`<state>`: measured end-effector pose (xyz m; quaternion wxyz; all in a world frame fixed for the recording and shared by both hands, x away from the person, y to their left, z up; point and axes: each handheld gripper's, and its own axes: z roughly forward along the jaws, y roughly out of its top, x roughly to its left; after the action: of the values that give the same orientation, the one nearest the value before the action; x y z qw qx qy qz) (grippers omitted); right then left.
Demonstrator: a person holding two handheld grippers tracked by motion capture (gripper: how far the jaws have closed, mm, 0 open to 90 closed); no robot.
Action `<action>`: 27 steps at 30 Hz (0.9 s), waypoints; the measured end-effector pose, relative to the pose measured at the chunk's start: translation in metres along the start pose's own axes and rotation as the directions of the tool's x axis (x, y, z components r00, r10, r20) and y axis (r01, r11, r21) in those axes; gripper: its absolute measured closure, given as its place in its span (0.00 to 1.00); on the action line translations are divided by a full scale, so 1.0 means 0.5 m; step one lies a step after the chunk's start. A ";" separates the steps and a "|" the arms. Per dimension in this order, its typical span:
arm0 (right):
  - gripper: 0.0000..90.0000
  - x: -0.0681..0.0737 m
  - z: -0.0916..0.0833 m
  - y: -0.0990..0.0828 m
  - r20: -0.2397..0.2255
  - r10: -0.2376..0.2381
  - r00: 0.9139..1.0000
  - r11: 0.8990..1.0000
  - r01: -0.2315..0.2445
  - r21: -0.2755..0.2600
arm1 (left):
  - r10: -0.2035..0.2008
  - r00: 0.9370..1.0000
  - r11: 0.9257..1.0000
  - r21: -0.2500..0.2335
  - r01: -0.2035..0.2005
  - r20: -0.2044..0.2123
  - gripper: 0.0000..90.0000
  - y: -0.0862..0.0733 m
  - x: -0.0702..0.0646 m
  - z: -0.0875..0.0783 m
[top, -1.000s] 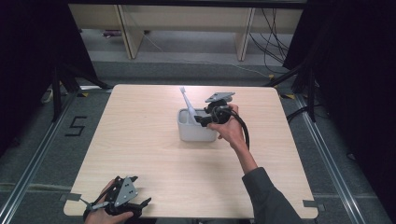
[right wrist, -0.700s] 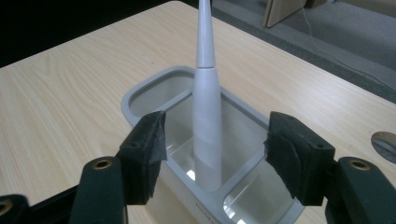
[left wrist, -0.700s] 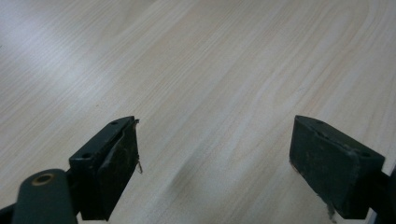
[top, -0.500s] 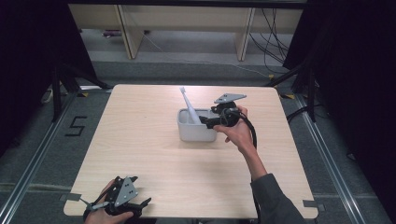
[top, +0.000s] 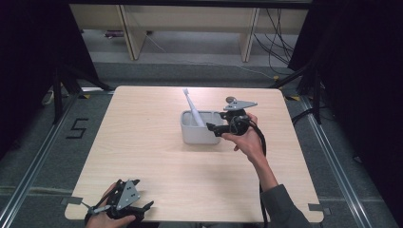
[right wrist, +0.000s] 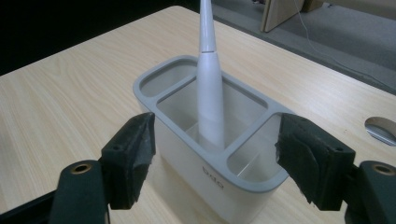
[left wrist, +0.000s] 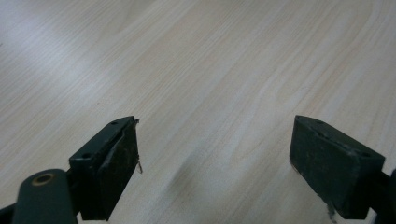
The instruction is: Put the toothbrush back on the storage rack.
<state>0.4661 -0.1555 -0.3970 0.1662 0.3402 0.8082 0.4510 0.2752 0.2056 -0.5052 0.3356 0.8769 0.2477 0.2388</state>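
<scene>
1. A white toothbrush [right wrist: 208, 93] stands tilted in the middle compartment of a white holder with a grey rim [top: 202, 128], its head leaning toward 11 o'clock in the high view; the holder sits just past the centre of the tabletop [top: 142, 142], toward 1 o'clock.

2. The right gripper [top: 223, 127] is level with the holder's 3 o'clock side, jaws spread wide and empty; in the right gripper view the holder's near end lies between them, apart from both pads.

3. Risk, as a judgement: the holder looks light and top-heavy with the tall brush; a jaw clipping the rim on a push forward could slide or tip it, spilling the brush onto the tabletop.

4. A close across the holder's width may squeeze slick plastic and slip; a reach for the brush itself could meet the handle off-centre and lever it against the divider.

5. The left gripper [top: 124, 205] rests at the tabletop's 7 o'clock edge, well apart, jaws open on nothing; it offers no steadying hold should the holder shift.

6. The cable [top: 260, 142] along the right forearm could snag.
</scene>
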 end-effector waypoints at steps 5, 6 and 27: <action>0.30 0.000 -0.007 -0.014 -0.001 0.001 1.000 1.000 -0.001 -0.006 | -0.001 1.000 1.000 -0.002 0.001 0.000 0.17 -0.001 0.000 0.001; 0.30 0.000 -0.007 -0.014 -0.001 0.001 1.000 1.000 -0.001 -0.006 | -0.001 1.000 1.000 -0.002 0.001 0.000 0.17 -0.001 0.000 0.001; 0.22 0.002 -0.023 -0.035 0.015 0.036 0.999 0.999 -0.036 -0.012 | 0.001 1.000 1.000 -0.009 -0.001 0.000 0.17 0.001 -0.001 -0.001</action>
<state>0.4519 -0.1683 -0.4053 0.1662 0.3571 0.7981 0.4559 0.2745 0.2052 -0.5044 0.3394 0.8756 0.2461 0.2400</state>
